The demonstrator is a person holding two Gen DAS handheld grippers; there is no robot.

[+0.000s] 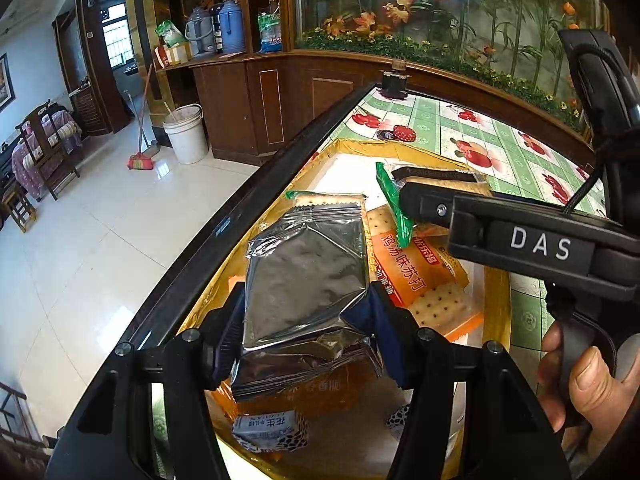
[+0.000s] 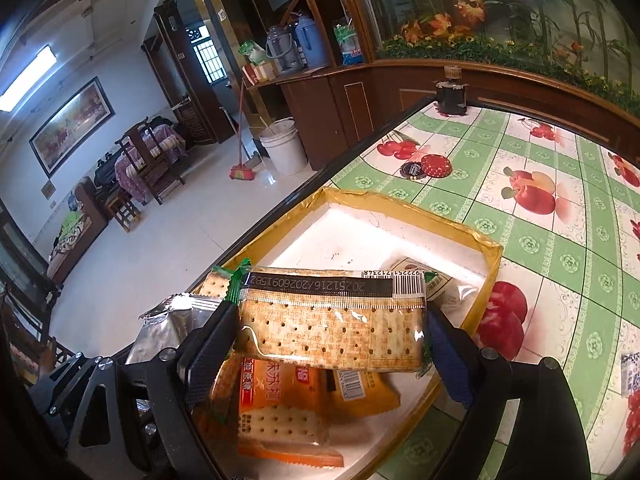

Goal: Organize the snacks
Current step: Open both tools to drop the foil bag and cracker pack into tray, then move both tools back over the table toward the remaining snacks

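A yellow-rimmed tray point(image 2: 486, 280) on the surface point(image 2: 560, 216) holds orange cracker packs point(image 2: 280, 420). Above its left side, the left hand-held gripper point(image 1: 306, 312) clamps a silver packet point(image 1: 308, 272). Further right, the right hand-held gripper point(image 2: 328, 344) grips a green-edged cracker pack point(image 2: 332, 320) over the tray.

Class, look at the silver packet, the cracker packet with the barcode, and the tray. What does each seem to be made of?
Silver packet: likely metallised foil film; it is mirror-shiny and creases sharply.
Cracker packet: clear glossy plastic film; the crackers show through and highlights glint on it.
Tray: possibly white foam or card, matte, scuffed floor; its rim looks wrapped in shiny yellowish tape, wrinkled at the corners.
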